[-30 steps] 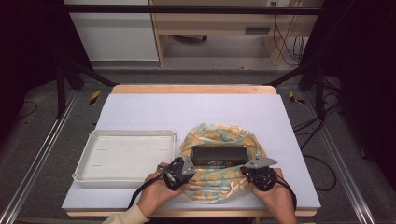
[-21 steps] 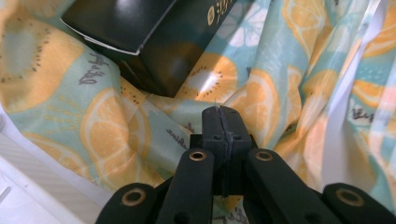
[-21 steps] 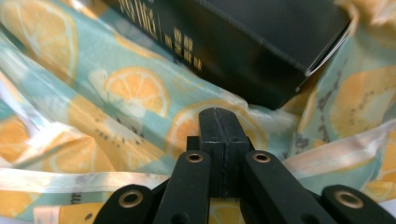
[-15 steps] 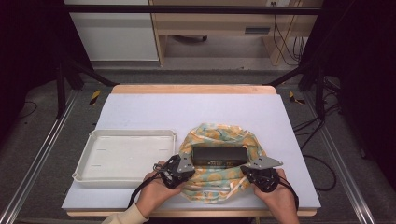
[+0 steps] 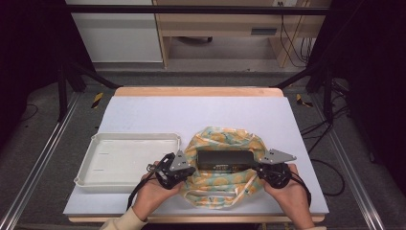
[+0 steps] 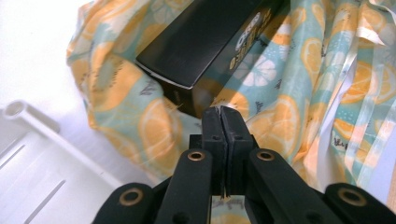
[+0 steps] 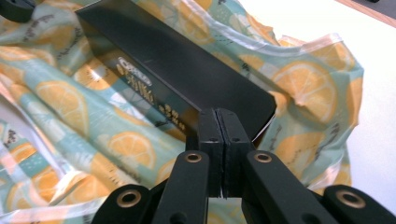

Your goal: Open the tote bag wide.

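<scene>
A long black box [image 5: 225,160] lies inside a lemon-print bag [image 5: 218,191] of teal and orange film near the table's front edge. My left gripper [image 5: 186,168] is at the bag's left side, its jaws shut on the film beside the box's end [image 6: 187,51]. My right gripper [image 5: 261,168] is at the bag's right side, jaws likewise pressed together on the film by the box's other end [image 7: 187,65]. The bag [image 6: 140,140] bunches up around the box in both gripper views, with clear film edges [image 7: 299,44] standing loose.
An empty white tray [image 5: 127,160] sits left of the bag, close to my left hand. The pale blue table top [image 5: 201,115] stretches behind. Metal frame rails [image 5: 43,158] run along both sides.
Both grippers have risen a little with the bag's sides in them, so the film stands higher around the box. The box and tray have not moved.
</scene>
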`<action>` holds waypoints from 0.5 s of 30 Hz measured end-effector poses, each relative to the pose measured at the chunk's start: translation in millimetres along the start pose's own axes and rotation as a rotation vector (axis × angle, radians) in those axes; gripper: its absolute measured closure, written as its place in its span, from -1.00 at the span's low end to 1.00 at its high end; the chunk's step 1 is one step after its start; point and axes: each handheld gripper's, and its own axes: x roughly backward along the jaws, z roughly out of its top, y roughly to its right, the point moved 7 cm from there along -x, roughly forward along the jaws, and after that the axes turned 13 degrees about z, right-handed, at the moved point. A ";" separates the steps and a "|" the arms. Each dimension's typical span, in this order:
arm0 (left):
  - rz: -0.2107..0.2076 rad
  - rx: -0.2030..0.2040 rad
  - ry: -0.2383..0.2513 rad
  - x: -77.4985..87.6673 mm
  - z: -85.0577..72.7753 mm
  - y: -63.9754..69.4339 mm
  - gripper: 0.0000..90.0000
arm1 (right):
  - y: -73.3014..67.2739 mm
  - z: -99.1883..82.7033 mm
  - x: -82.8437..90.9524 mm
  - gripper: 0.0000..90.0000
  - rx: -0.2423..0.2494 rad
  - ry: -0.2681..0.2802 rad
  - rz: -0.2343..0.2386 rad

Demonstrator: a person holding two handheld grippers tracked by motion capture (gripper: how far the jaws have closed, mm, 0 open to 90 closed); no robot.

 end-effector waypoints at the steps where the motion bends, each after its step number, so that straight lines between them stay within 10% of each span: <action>1: 0.007 0.005 0.003 1.6 -0.5 -3.4 0.99 | 1.4 1.0 -0.3 0.99 0.000 -0.004 0.001; 15: 0.031 0.081 0.025 13.4 -3.8 -31.1 0.89 | 19.7 19.1 5.9 0.79 0.045 -0.118 0.008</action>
